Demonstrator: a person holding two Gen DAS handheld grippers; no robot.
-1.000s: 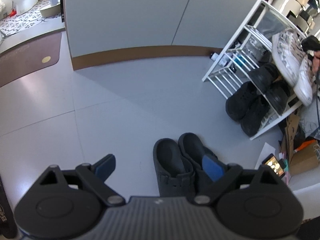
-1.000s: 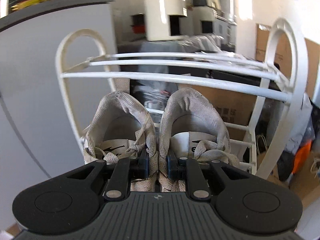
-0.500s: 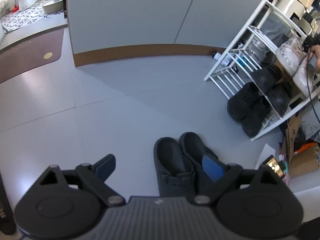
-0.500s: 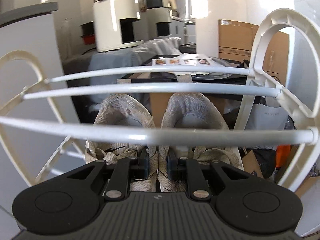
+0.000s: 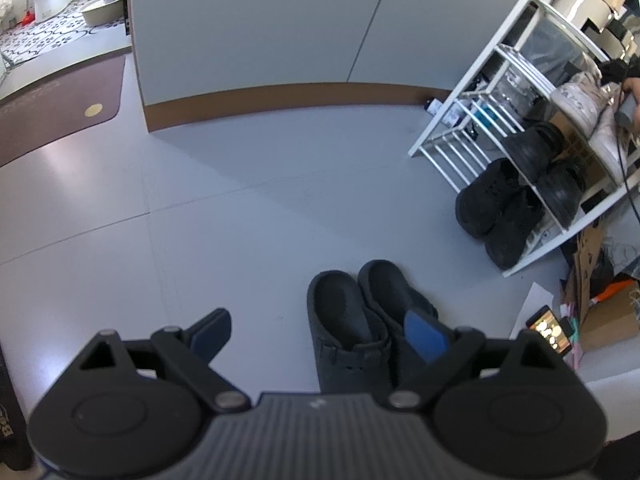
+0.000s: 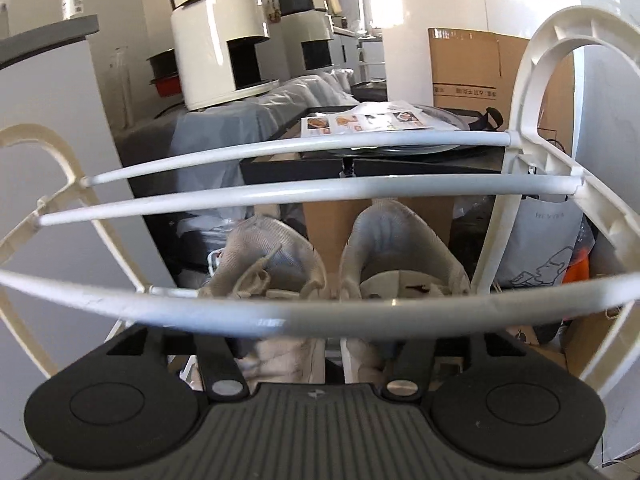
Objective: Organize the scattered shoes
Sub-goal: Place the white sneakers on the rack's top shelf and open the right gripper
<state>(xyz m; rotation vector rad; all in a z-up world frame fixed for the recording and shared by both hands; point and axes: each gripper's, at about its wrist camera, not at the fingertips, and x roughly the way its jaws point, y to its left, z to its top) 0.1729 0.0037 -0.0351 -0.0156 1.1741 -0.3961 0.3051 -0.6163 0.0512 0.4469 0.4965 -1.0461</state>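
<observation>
A pair of black clogs (image 5: 352, 320) lies side by side on the grey floor. My left gripper (image 5: 318, 332) hangs open above them, its right finger over the right clog, holding nothing. A pair of white sneakers (image 6: 400, 256) rests on a tier of the white shoe rack (image 6: 280, 196), under its top rails. My right gripper (image 6: 326, 344) is behind their heels with its jaws opening; the fingers stand apart outside the two sneakers and their tips are hidden by the front rail. In the left wrist view the white sneakers (image 5: 580, 100) sit on the rack (image 5: 480, 128) at the far right.
Two pairs of black shoes (image 5: 496, 208) (image 5: 556, 184) fill the rack's lower tiers. Cardboard and a lit phone (image 5: 548, 328) lie right of the clogs. A brown mat (image 5: 60, 108) lies far left. Behind the rack stand white appliances (image 6: 220, 40) and a cardboard box (image 6: 468, 64).
My right gripper carried the white sneakers in under the rack's top rails, then spread its jaws off their inner collars. The left gripper and the clogs stayed put.
</observation>
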